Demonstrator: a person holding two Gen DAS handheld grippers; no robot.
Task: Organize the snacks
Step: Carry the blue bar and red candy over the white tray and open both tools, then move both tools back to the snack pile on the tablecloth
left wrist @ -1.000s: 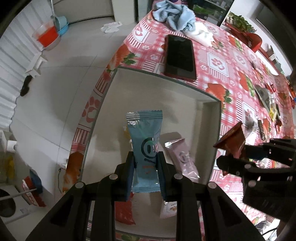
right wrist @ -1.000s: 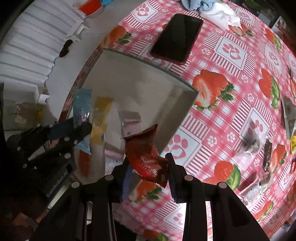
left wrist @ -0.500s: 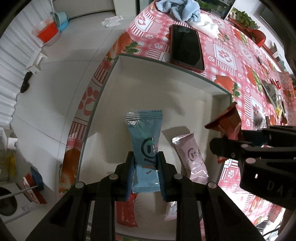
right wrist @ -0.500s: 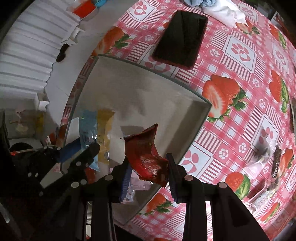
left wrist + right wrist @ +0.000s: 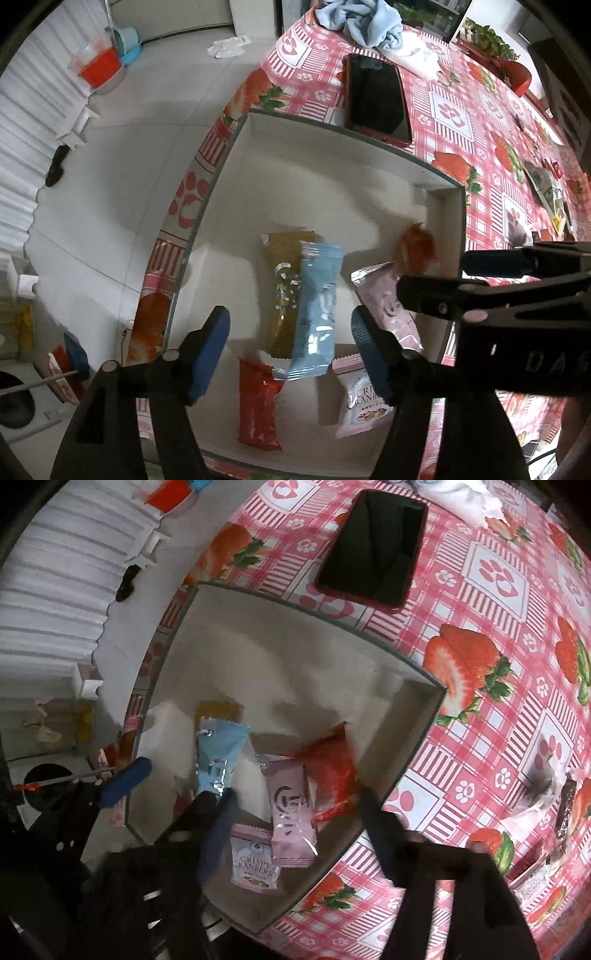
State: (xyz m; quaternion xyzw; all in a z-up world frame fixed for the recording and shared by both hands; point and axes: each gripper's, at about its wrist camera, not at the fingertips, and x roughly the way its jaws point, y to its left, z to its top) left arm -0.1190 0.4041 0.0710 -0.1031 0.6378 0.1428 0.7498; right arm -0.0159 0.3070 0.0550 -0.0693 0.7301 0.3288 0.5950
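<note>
A shallow white tray [image 5: 325, 177] [image 5: 295, 657] sits at the table's corner. In it lie a light blue packet [image 5: 316, 310] [image 5: 218, 757] over a yellow-brown packet [image 5: 282, 280], a pink packet [image 5: 388, 306] [image 5: 291, 805], a red packet [image 5: 258, 402], an orange-red packet [image 5: 417, 247] [image 5: 328, 771] and a white "Crispy Cranberry" packet [image 5: 364, 402] [image 5: 253, 864]. My left gripper [image 5: 290, 350] is open and empty above the blue packet. My right gripper [image 5: 295, 834] is open and empty above the pink packet; it also shows in the left wrist view [image 5: 491, 277].
A black phone [image 5: 376, 96] [image 5: 373, 542] lies just beyond the tray on the strawberry-print tablecloth [image 5: 498, 590]. A blue cloth [image 5: 362, 22] lies further back. More snack wrappers [image 5: 561, 797] lie at the right. The floor drops off left of the tray.
Both grippers have opened. The blue packet dropped from the left gripper and the orange-red packet from the right gripper; both now lie in the tray.
</note>
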